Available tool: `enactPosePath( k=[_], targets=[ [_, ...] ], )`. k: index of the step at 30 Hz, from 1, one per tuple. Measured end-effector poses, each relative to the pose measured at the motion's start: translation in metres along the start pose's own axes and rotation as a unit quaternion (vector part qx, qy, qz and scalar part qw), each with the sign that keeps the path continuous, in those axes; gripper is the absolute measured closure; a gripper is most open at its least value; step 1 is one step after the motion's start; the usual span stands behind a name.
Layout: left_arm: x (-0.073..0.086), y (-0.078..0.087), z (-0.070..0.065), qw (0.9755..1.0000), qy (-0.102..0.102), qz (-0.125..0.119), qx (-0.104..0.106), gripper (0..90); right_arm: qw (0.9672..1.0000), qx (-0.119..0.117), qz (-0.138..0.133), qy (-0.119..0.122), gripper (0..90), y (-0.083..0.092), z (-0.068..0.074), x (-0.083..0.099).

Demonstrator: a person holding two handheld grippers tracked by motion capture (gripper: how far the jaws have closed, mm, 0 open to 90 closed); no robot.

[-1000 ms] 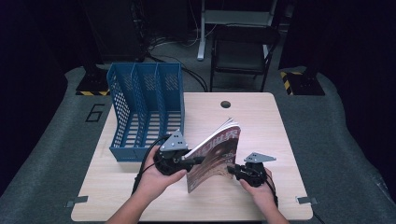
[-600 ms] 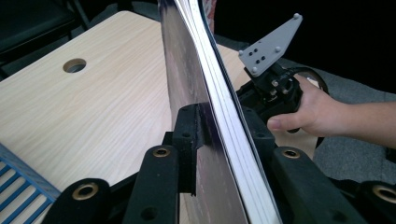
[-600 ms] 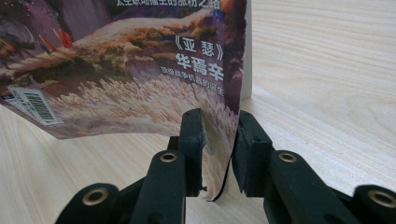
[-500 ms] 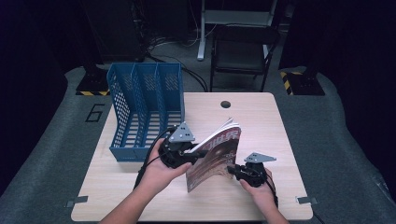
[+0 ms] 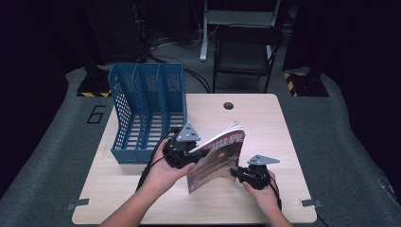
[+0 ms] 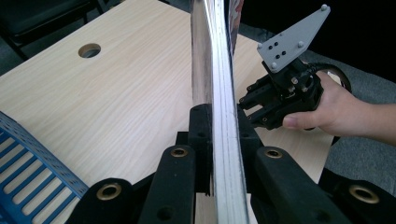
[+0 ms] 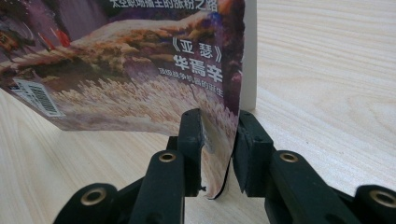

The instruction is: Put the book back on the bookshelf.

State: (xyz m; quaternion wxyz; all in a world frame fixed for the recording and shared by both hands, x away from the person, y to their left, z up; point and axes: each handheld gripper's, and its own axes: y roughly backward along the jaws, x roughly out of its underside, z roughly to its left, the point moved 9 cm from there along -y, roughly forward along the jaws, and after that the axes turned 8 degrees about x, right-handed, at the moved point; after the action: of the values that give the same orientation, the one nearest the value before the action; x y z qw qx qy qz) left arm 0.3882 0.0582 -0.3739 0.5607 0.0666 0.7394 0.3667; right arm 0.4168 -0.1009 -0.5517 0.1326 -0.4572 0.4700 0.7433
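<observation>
Wooden table (image 5: 265,127) bears an upright magazine (image 5: 217,158), both hands reaching from the near edge. Left gripper (image 5: 196,153), jaws just closing, pinches its left edge; right gripper (image 5: 236,174) clamps the near right corner, its jaw tips hidden behind the cover.

Evenly lit from overhead on the bench (image 5: 265,127); beyond the bench, near-black surroundings. Faint glare along the magazine (image 6: 215,60) edge. Soft focus on jaws close to the lens, perhaps slight blur overall.

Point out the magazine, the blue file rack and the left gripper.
magazine (image 5: 218,158): high view, on its front cover.
blue file rack (image 5: 124,105): high view, on its perforated left wall.
left gripper (image 6: 223,127): left gripper view, midway between its jaws, which clamp the magazine's edge.
</observation>
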Motion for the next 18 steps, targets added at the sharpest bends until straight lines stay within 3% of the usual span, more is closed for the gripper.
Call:
enactPosePath(
  k=[18],
  targets=[
    [-0.0024,0.0010,0.0004,0.9984,0.000,0.057,0.005,83.4,1.0000,-0.001,0.001,0.002,74.4,0.0002,-0.0006,0.0001]
  ],
)
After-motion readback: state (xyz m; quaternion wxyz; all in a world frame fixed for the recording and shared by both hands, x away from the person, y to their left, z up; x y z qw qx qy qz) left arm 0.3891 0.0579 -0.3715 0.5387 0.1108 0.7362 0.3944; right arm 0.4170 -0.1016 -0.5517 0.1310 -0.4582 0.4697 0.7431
